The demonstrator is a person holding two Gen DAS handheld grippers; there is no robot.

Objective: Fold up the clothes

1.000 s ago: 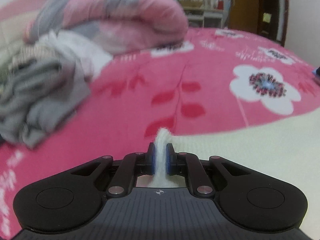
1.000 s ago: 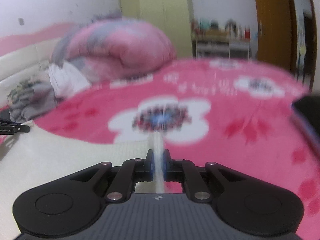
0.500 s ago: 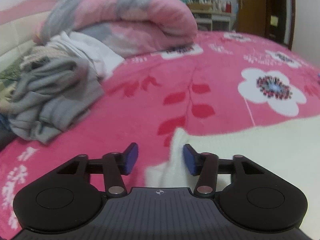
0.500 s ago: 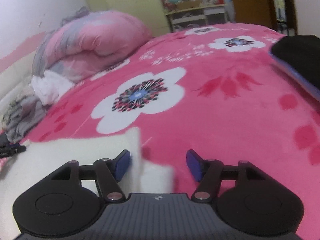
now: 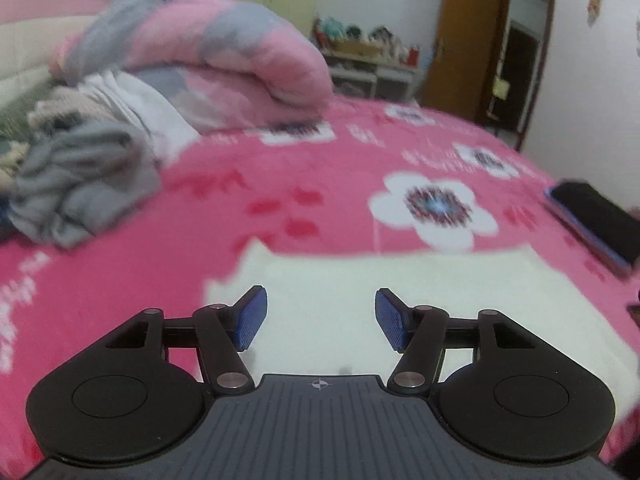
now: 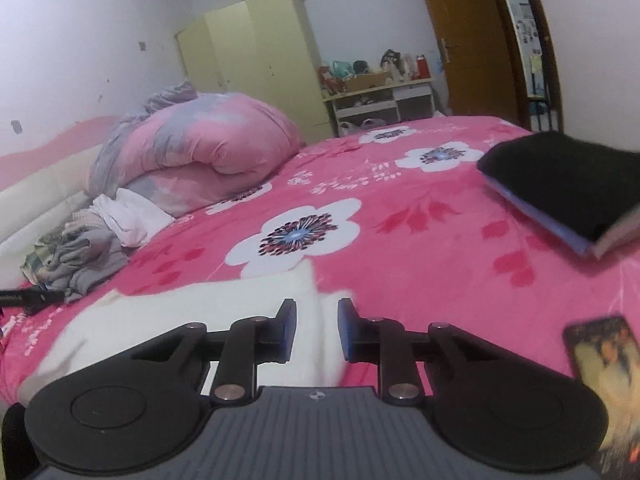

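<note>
A cream garment lies flat on the pink flowered bedspread, with its far edge straight. My left gripper hovers over its near left part, open wide, with nothing between the blue pads. In the right wrist view the same cream garment spreads to the left. My right gripper is over its right corner. Its jaws stand a narrow gap apart, with a raised bit of the cloth between them, not pinched.
A heap of grey and white clothes and a rolled pink-grey quilt lie at the back left. A black folded item on a blue one lies to the right, and a picture card is at the near right.
Both grippers were shut on the cream garment a second ago and have let it go. The left has opened wider and drawn back; the right's jaws have narrowed since half a second ago.
</note>
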